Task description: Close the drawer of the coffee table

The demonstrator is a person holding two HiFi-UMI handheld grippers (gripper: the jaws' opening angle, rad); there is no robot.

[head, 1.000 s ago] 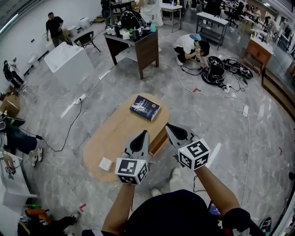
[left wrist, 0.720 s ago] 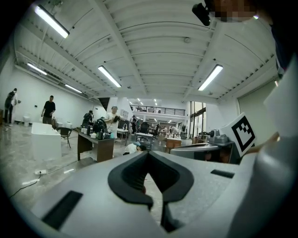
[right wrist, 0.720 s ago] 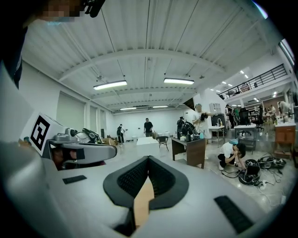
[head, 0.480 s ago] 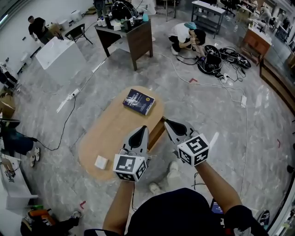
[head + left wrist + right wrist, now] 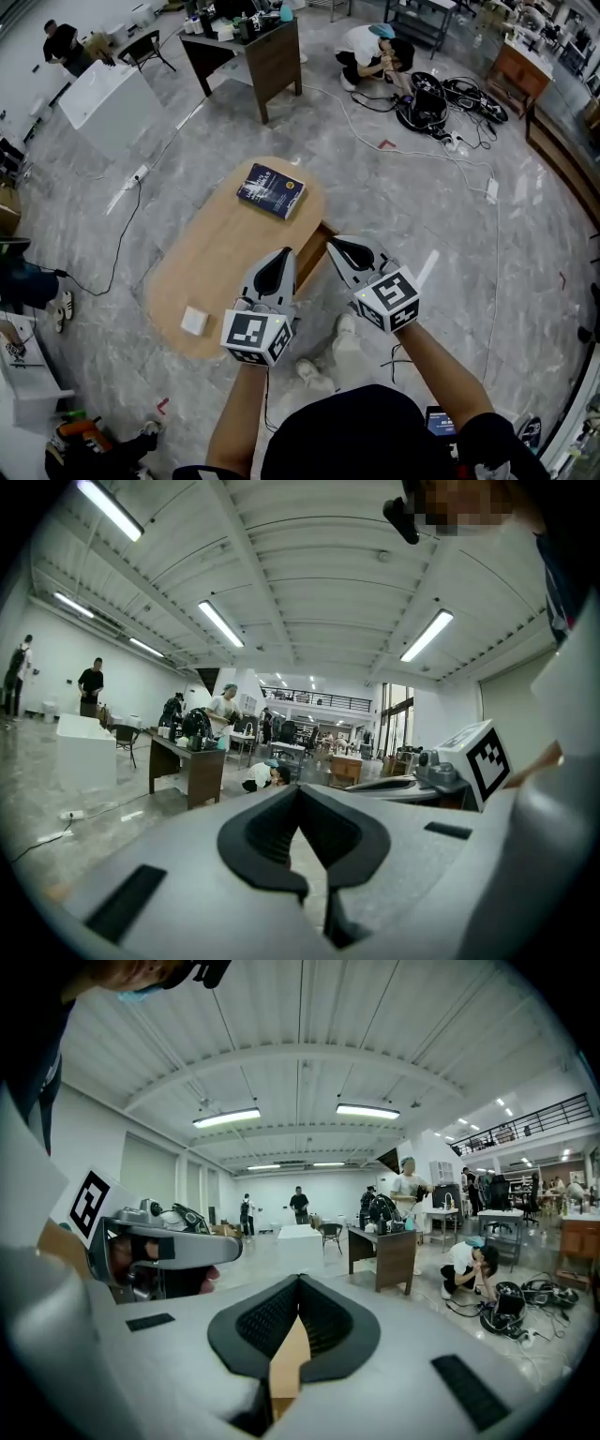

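The coffee table (image 5: 211,272) lies under and to the left of the left gripper (image 5: 284,255). On its top, a book (image 5: 270,190) sits well ahead of that gripper at the far end, and a small pad (image 5: 194,321) lies to its left at the near end. The drawer (image 5: 314,251) juts from the table's side between the two grippers, just left of the right gripper (image 5: 337,246). Far ahead stands a desk (image 5: 253,56), with a crouching person (image 5: 375,47) to its right.
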